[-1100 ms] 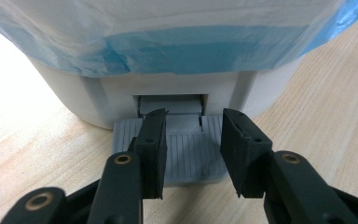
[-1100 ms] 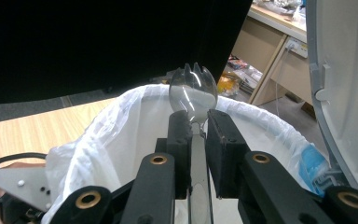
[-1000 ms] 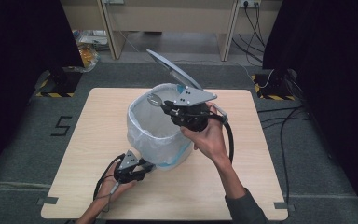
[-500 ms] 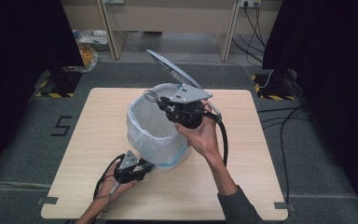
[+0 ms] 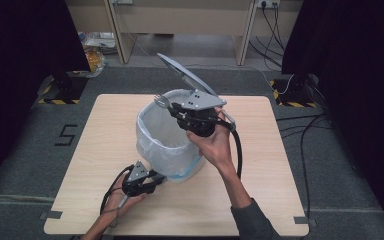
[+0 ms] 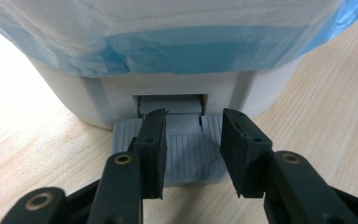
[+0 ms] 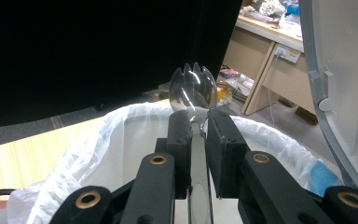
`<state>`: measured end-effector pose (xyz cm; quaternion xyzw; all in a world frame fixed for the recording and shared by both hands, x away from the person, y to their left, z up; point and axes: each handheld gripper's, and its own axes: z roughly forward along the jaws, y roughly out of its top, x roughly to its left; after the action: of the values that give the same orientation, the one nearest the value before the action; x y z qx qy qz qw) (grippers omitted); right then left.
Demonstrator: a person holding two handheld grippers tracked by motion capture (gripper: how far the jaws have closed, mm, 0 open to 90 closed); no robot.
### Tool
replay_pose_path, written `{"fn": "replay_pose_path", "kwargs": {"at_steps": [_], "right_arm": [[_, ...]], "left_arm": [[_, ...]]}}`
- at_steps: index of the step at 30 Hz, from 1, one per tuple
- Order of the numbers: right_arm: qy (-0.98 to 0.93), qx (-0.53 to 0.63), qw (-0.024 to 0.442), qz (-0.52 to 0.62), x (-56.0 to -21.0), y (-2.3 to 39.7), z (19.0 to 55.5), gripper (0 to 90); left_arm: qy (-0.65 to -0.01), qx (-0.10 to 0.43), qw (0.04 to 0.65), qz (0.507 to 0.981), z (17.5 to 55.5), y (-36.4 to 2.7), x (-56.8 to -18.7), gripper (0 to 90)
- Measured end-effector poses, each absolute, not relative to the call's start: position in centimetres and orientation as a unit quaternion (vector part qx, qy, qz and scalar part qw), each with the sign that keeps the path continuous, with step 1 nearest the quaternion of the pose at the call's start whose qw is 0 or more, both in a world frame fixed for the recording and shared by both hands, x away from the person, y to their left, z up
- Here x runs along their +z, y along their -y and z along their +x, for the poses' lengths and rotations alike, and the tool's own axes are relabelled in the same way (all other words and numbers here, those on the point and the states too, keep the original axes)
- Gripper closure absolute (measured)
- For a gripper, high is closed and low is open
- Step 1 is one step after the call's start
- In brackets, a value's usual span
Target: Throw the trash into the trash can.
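A white plastic pedal bin (image 5: 172,167) lined with a white bag that has a blue band (image 6: 186,51) stands near the middle of the pale wooden surface (image 5: 95,145), its grey round lid (image 5: 185,77) tilted up and open behind it. The right tongs (image 5: 172,111), held in the person's right hand (image 5: 212,142), hang over the far rim of the bin with a grey three-cornered plate (image 5: 200,100) on top; in the right gripper view the two black jaws are clenched on the handle of a clear plastic spork (image 7: 193,91), whose short-tined head stands upright above the jaw tips, over the bag-lined opening (image 7: 135,135). In the high view the spork head (image 5: 161,102) shows just above the bin's back left rim. The left tongs (image 5: 156,178), held in the left hand (image 5: 122,200) at the near edge of the surface, point at the base of the bin. In the left gripper view their jaws stand apart, released, resting over the grey ribbed foot pedal (image 6: 189,156) that juts from a slot in the bin's white base (image 6: 112,100); whether they press on it cannot be told. A black cable (image 5: 237,150) trails from the right tongs down along the forearm. Beyond the surface lie grey floor (image 5: 30,145), a wooden desk (image 5: 180,20) and dark curtains (image 5: 25,40).
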<state>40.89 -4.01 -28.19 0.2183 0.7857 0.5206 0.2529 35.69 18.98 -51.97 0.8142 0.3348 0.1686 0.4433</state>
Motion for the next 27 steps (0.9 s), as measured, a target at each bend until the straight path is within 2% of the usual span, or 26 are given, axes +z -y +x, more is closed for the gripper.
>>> {"fn": "replay_pose_path", "kwargs": {"at_steps": [8,9,11,12,27], "right_arm": [[-0.785,0.518,0.256,0.223,-28.4,4.0,41.1,79.4],[-0.785,0.521,0.249,0.226,-28.5,4.0,41.1,72.1],[-0.783,0.524,0.243,0.229,-28.5,4.0,41.2,68.9],[-0.785,0.522,0.242,0.231,-28.6,4.0,41.1,63.6],[-0.772,0.545,0.233,0.231,-28.7,6.1,39.4,52.0]], "left_arm": [[-0.335,0.169,0.444,0.814,35.7,-19.0,-52.0,60.3],[-0.335,0.169,0.444,0.814,35.7,-19.0,-52.0,60.3],[-0.335,0.169,0.444,0.814,35.7,-19.0,-52.0,60.3],[-0.335,0.169,0.444,0.814,35.7,-19.0,-52.0,60.3],[-0.335,0.168,0.444,0.814,35.7,-19.0,-52.0,60.3]]}}
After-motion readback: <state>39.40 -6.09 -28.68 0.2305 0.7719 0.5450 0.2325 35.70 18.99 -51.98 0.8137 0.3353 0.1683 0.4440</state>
